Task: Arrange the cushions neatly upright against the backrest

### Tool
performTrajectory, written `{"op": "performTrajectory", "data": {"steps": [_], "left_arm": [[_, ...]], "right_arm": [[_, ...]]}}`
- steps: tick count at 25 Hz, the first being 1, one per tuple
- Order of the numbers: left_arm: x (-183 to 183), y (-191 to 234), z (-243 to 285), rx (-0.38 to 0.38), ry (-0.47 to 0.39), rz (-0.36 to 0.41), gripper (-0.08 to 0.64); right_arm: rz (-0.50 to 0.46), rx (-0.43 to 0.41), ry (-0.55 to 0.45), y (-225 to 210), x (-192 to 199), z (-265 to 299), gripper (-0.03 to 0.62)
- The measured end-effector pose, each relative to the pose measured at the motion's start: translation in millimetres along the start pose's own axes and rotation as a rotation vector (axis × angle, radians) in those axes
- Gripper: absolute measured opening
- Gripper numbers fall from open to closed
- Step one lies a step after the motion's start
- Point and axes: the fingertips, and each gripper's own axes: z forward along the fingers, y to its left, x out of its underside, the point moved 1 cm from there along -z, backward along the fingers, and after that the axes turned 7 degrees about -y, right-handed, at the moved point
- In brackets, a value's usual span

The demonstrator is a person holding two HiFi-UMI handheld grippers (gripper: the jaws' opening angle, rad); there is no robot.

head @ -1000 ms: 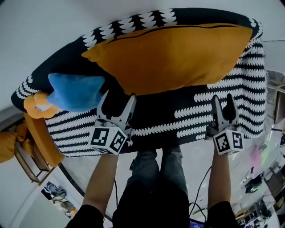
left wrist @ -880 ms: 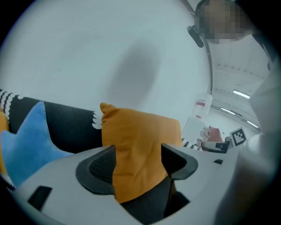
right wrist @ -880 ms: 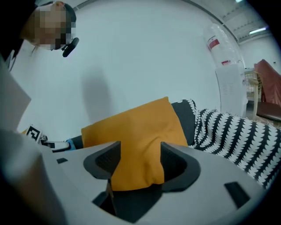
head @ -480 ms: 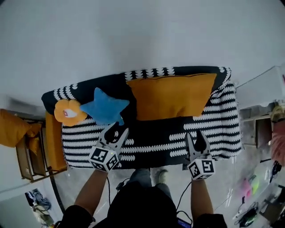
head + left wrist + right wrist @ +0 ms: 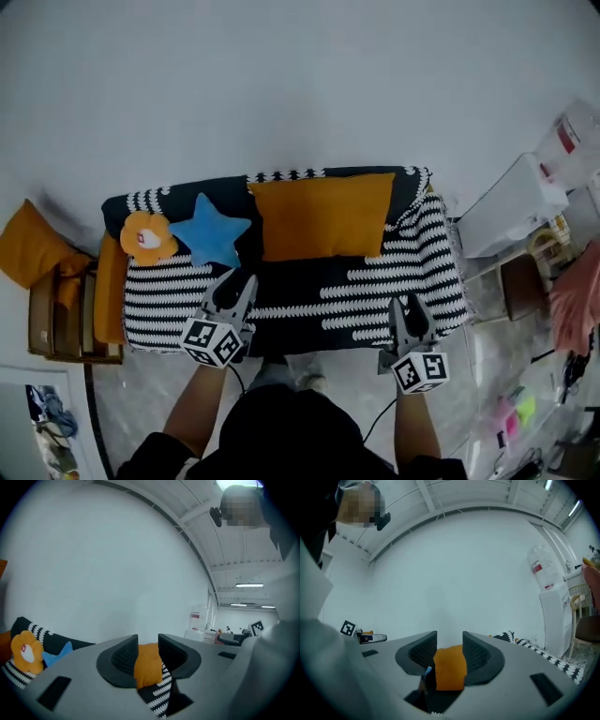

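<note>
Hovering at the near edge of the sofa (image 5: 394, 281) with left gripper (image 5: 234, 284) and right gripper (image 5: 410, 306), jaws narrowly apart, just been closing, gripping nothing. Bare striped seat beyond. Propped at the far backrest, well apart from both: flower cushion (image 5: 145, 236), star cushion (image 5: 211, 230), orange cushion (image 5: 323, 216), left to right.

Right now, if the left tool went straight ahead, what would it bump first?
Probably the big orange cushion on the sofa, though it's some way off. The left tool holds nothing; its jaws have just been closing.
</note>
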Motion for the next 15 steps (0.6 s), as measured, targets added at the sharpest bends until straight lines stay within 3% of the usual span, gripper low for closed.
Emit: {"op": "performTrajectory", "data": {"steps": [7, 15], "left_arm": [[-30.8, -52.0, -73.7, -0.103, -0.055, 0.001, 0.138], [-37.7, -41.5, -136.8, -0.23, -0.064, 0.078, 0.096]], "right_arm": [[-0.075, -0.014, -0.016, -0.6, -22.6, -42.7, 0.161], [-0.002, -0.072, -0.041, 29.0, -22.0, -54.4, 0.101]]}}
